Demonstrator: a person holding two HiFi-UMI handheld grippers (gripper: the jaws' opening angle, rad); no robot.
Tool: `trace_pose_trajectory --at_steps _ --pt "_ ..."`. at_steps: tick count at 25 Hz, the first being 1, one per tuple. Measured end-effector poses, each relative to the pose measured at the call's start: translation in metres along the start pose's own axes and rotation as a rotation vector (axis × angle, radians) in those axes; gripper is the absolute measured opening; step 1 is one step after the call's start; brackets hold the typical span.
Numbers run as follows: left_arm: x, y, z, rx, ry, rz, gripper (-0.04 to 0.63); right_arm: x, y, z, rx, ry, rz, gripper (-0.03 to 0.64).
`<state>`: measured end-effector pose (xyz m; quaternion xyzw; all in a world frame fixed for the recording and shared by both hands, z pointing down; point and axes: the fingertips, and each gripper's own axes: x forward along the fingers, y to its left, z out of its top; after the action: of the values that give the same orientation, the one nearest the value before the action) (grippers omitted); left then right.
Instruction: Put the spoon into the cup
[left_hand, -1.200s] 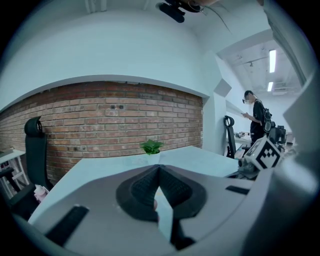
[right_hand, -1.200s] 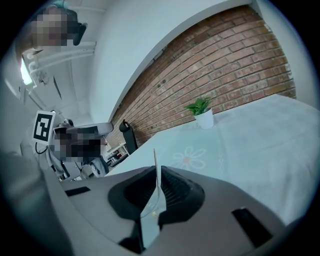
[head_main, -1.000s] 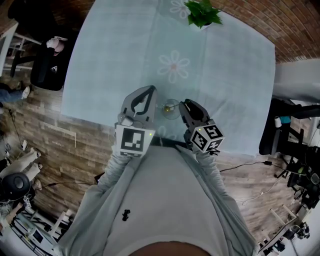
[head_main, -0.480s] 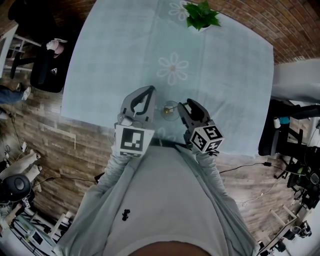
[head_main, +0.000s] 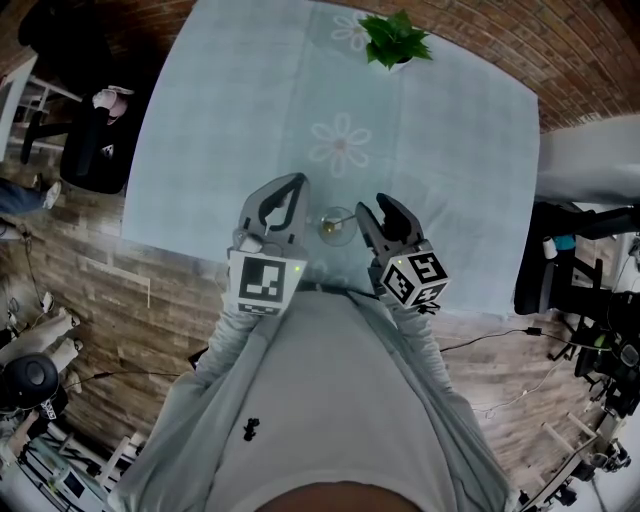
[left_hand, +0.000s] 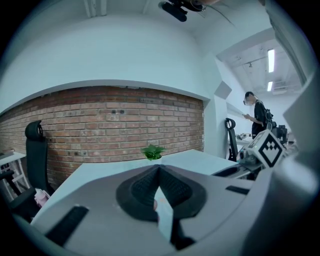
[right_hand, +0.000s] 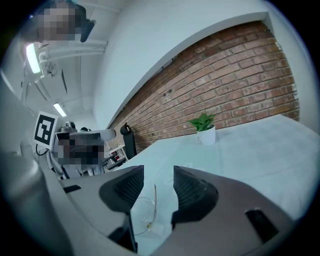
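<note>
A clear glass cup (head_main: 337, 224) stands on the pale blue tablecloth (head_main: 230, 120) near the front edge. A thin gold spoon (right_hand: 152, 200) leans inside the cup (right_hand: 141, 216), its bowl at the bottom. My right gripper (head_main: 378, 208) hangs just right of the cup; its jaws are opening, and its pads touch neither spoon nor cup. In the right gripper view (right_hand: 159, 175) the spoon's handle rises into the gap between the pads. My left gripper (head_main: 298, 180) is left of the cup, jaws shut and empty (left_hand: 159, 167).
A small potted plant (head_main: 393, 40) stands at the table's far edge, with a brick wall behind it. Flower prints mark the cloth. Black chairs (head_main: 95, 130) flank the table on the wooden floor. A person (left_hand: 257, 115) stands far off to the right.
The right gripper's jaws have spread apart and let go of the spoon, which stays in the cup. That gripper has risen slightly. The left gripper has held still.
</note>
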<state>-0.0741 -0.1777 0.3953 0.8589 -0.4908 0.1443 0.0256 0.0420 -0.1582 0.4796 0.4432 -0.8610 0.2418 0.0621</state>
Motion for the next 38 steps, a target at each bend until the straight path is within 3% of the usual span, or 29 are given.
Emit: trace_pose_trajectory --at_steps 11,22,25,29,38 --pt "0.001 0.002 0.026 0.012 -0.059 0.001 0.018 -0.023 -0.001 0.084 -0.135 -0.178 -0.03 0.176" --pt "0.002 0.01 0.044 0.022 -0.102 0.023 0.018 -0.058 0.001 0.145 -0.413 -0.278 -0.123 0.171" --pt "0.002 0.013 0.045 0.021 -0.105 0.031 0.018 -0.069 0.001 0.151 -0.459 -0.291 -0.153 0.134" --pt "0.003 0.016 0.045 0.017 -0.104 0.04 0.018 -0.082 -0.003 0.157 -0.471 -0.321 -0.186 0.066" --pt "0.002 0.013 0.04 0.011 -0.085 0.031 0.018 -0.091 -0.011 0.148 -0.432 -0.32 -0.195 0.031"
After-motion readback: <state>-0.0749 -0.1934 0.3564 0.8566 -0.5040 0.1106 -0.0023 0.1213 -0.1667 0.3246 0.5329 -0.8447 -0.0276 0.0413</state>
